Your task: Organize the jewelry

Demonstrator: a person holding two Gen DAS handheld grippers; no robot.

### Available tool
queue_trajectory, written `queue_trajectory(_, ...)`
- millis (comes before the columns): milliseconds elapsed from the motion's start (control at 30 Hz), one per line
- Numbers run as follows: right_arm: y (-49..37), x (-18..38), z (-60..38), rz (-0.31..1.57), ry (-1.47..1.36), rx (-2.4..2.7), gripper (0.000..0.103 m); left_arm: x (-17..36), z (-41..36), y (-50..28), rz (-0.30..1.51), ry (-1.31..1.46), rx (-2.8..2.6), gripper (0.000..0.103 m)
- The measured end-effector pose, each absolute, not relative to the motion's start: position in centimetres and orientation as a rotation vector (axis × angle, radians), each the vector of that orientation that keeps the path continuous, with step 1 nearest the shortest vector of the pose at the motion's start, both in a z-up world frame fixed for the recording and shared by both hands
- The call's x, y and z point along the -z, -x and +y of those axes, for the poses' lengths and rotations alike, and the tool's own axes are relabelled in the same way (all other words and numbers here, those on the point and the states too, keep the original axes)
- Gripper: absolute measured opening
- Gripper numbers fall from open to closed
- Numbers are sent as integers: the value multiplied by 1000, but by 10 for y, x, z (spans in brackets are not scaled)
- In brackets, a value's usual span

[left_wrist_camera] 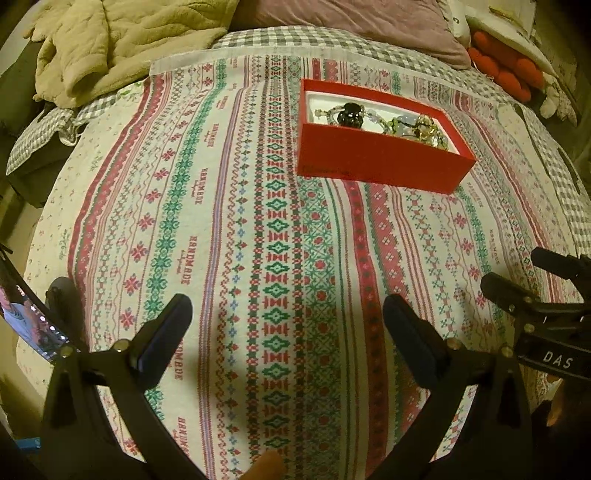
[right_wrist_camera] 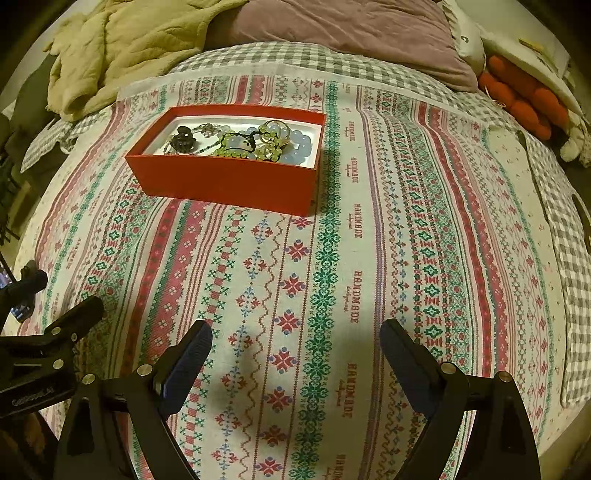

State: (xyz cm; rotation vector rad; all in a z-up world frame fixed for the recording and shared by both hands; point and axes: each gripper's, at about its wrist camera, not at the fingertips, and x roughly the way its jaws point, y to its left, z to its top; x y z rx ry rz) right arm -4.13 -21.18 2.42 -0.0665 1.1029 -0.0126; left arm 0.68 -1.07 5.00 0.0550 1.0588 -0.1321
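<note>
- The left gripper is held above the patterned cloth; its jaws are spread wide and nothing is held between them
- The right gripper is likewise held over the cloth, with its jaws wide apart and nothing gripped
- Dark blue pads are fitted to the inner faces of the fingers
- In the left wrist view, part of the right gripper is seen at the right edge, just beside the left one; the letters "DAS" are readable on it
- The red box is placed on the cloth, well apart from both grippers and ahead of them; its lid is off and a white lining is visible inside
- The jewelry is contained in the red box as a tangled pile
- In the pile, a dark beaded bracelet, yellow-green beads, pale blue beads and a gold-coloured ring piece are distinguished
- The cloth is spread over a grey checked bedsheet
- Behind the box, a beige quilted blanket is bunched at the left and a mauve pillow is laid at the centre
- An orange-red plush item is located at the far right; its form cannot be determined
</note>
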Motion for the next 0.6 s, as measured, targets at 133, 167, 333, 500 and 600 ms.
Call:
queue_trajectory(133, 41, -26, -215, 1095, 61, 20, 93, -51, -11, -7, 1054, -51, 128, 103)
queue_trajectory(167, 41, -26, -215, 1095, 61, 22, 93, -51, -11, -7, 1052, -50, 128, 103)
queue_trajectory(333, 41, -26, -215, 1095, 63, 21, 93, -52, -12, -7, 1044, -50, 128, 103)
queue_trajectory(500, 42, -26, -214, 1095, 63, 21, 93, -52, -13, -6, 1044, -52, 128, 103)
queue_trajectory(600, 42, -26, -214, 1094, 65, 20, 93, -52, -14, -6, 1044, -52, 127, 103)
